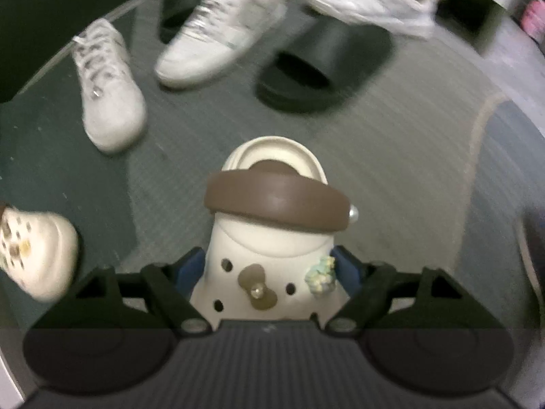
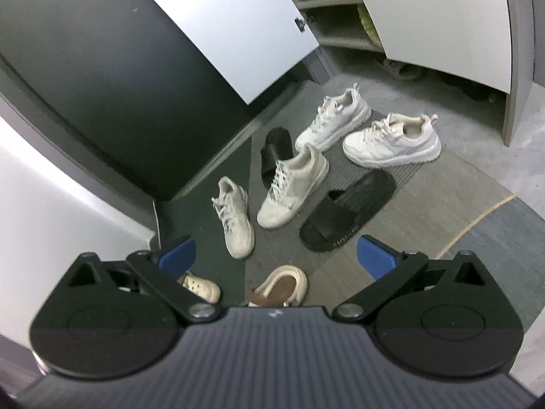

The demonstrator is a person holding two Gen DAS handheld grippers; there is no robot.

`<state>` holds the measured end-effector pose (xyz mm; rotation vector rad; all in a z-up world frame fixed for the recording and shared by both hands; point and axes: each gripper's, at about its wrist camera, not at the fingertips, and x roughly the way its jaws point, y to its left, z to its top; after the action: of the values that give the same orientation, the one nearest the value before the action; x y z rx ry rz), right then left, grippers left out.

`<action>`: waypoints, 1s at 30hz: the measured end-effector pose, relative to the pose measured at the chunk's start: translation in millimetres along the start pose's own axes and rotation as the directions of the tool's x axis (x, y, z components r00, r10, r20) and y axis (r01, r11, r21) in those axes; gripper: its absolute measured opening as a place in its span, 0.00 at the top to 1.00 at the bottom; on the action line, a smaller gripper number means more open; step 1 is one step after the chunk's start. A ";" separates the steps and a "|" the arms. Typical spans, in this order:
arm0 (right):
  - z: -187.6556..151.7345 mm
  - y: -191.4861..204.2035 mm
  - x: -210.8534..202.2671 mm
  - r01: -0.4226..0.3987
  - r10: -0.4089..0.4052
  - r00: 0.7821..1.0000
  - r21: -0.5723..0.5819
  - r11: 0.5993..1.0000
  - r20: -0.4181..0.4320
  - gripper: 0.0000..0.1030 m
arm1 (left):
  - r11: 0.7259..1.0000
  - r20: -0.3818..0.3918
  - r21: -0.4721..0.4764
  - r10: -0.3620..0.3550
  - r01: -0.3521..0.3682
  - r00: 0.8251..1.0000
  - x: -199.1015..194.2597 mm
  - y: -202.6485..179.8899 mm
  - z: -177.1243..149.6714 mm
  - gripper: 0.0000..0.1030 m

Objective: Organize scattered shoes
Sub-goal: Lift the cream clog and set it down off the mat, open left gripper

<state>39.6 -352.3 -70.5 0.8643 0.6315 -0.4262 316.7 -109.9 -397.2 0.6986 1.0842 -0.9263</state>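
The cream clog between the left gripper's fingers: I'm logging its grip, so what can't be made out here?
- Cream clog, left wrist view: toe hidden behind the gripper body; pad contact unclear.
- Second clog: cut off by the left edge.
- Far sneaker: motion-blurred.
- Cabinet shelves, right wrist view: contents dark, door-covered.

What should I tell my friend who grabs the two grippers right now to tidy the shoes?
Left gripper: around the toe of the cream clog with the brown strap; its pads sit at the clog's sides. I cannot tell if the grip is firm yet.
Right gripper: open and empty, over the floor.
Other shoes: the matching clog lies off to one side. Two white laced sneakers, two chunkier white sneakers and two black slides are scattered on the mat.
Done: nothing looks sorted yet.
Left: pair everything up, probably onto the shelves behind the open doors.
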 end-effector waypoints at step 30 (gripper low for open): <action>-29.9 9.0 -37.6 -0.109 0.087 0.993 -0.308 0.945 -0.084 0.00 | 0.915 0.346 -0.385 0.263 -0.120 0.900 -347.7 -41.2 49.0 0.00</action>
<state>7.0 -319.4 -55.0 0.6065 0.6952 -0.1981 238.3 -73.7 -54.4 0.2932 0.7751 -0.6350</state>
